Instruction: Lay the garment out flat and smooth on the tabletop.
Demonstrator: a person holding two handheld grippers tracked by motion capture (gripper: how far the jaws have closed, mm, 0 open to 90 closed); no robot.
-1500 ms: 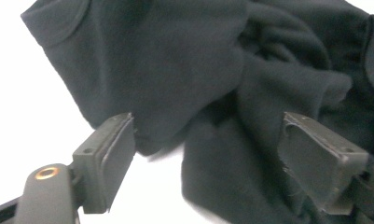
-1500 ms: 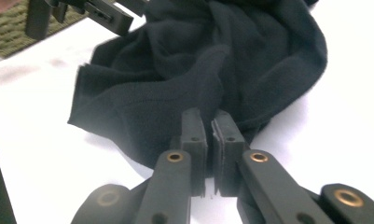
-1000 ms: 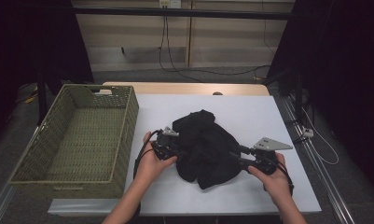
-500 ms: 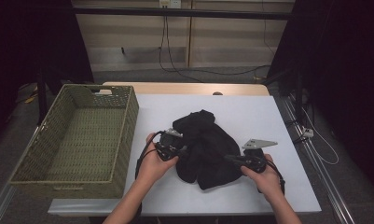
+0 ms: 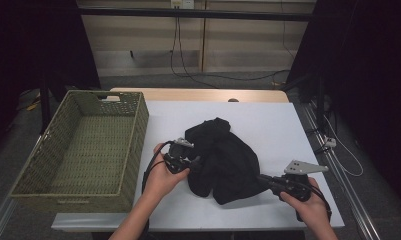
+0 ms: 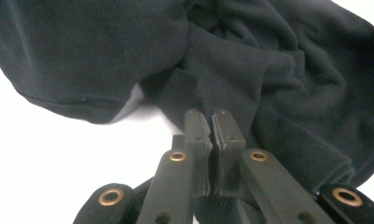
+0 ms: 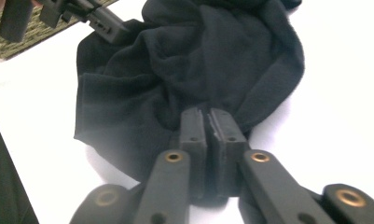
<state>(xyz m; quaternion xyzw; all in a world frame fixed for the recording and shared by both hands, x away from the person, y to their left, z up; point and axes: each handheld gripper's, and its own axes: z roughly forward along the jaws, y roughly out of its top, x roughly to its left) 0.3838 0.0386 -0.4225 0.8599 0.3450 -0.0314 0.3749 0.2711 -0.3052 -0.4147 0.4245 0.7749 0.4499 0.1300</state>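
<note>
**Operator:** Where is the black garment?

**Inspector:** It lies crumpled near the middle of the white table, to the right of the woven basket.

**Operator:** State of the left gripper?

**Inspector:** Its jaws are pressed together on a fold at the garment's left edge.

**Operator:** And the right gripper?

**Inspector:** Its jaws pinch the garment's lower right edge; they closed, then eased slightly, with fabric between them.
</note>
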